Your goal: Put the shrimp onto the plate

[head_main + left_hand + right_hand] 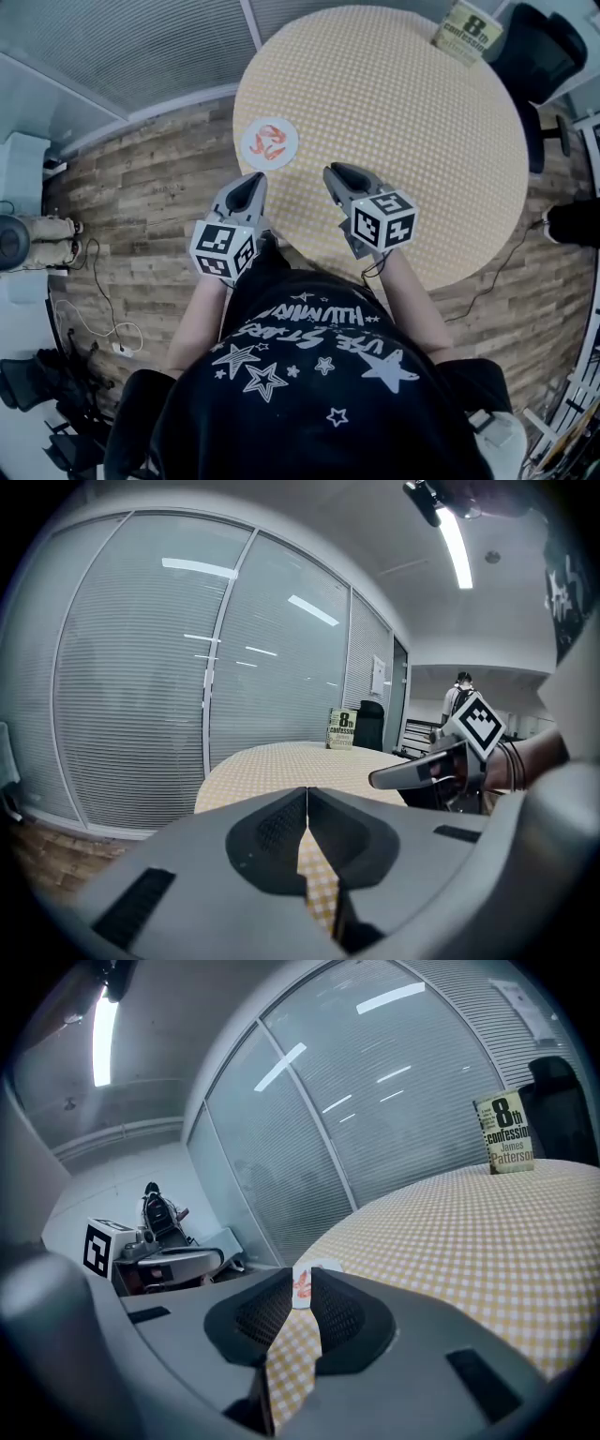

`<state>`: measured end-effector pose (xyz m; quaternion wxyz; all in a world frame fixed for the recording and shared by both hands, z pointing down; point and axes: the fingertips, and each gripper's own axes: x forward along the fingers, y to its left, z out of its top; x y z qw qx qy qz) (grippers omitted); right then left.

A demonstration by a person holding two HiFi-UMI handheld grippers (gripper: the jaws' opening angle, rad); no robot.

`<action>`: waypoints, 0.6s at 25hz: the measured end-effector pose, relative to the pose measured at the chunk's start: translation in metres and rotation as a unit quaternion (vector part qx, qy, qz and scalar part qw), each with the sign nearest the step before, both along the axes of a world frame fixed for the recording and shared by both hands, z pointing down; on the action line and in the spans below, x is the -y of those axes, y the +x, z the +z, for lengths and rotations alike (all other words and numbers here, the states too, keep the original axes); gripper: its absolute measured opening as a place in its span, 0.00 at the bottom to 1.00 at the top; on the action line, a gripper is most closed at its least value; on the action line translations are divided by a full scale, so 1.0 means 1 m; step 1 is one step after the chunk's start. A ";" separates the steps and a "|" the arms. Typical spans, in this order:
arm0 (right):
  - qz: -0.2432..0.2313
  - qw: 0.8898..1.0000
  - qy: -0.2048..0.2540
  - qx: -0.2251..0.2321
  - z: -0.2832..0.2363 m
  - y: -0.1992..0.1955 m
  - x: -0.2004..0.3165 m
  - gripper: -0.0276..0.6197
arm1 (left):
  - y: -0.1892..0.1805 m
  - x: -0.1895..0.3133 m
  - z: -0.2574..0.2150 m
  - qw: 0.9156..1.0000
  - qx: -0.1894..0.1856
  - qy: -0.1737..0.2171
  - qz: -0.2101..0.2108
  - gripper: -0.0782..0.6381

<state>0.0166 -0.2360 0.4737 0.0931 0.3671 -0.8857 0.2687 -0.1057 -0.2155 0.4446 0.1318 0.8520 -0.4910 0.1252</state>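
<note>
From the head view, we see the shrimp (270, 142) lying on the plate (291, 142), close to the rim of the table (403, 122). Both claws hover short of it. Any careless reach could push the plate off that edge.

In the left gripper view, the left gripper (306, 794) has its jaws pressed together on nothing. It could only shove, not pick.

In the right gripper view, the right gripper (302, 1281) shows an empty, narrow slit. The plate (323, 1266) sits beyond it, and we judge that gap too tight for a clean grab.
</note>
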 end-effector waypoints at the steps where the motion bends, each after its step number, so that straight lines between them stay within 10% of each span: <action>1: -0.004 1.000 0.000 0.000 0.001 0.005 -0.003 0.15 | 0.005 -0.004 0.000 1.000 0.000 0.001 -0.004 0.12; 15: -0.072 0.997 -0.002 0.008 0.005 0.040 -0.030 0.15 | 0.036 -0.052 -0.011 0.997 0.006 0.014 -0.077 0.12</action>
